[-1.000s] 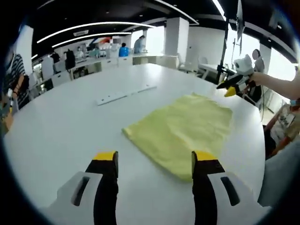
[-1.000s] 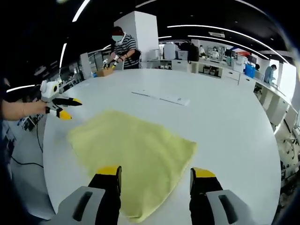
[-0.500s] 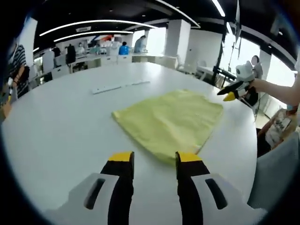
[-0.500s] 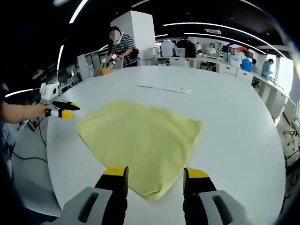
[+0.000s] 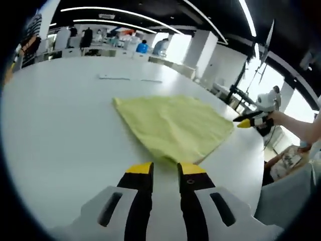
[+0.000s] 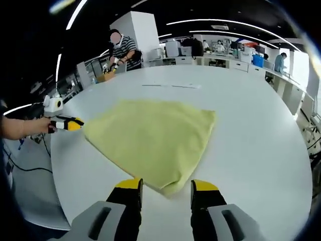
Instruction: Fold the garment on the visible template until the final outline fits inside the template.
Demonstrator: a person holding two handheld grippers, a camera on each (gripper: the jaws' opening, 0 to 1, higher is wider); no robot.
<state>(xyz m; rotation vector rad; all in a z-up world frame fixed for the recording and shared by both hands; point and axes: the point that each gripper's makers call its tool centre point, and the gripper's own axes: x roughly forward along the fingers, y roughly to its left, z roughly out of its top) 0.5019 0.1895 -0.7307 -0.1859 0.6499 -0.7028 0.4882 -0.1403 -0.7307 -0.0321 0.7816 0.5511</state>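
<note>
left claw (image 5: pixel 165 169) nearly closed, right claw (image 6: pixel 167 186) parted

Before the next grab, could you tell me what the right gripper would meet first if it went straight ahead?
Most likely the near corner of the yellow garment, lying just ahead of the right gripper; exact depth is unclear.

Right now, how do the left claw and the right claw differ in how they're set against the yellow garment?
The left claw has its jaws nearly together, while the right claw has a wider gap. The left claw sits at one corner of the yellow garment, the right claw at the opposite corner. Both have yellow tips, point at a garment corner just ahead on the white table, and hold nothing yet.
</note>
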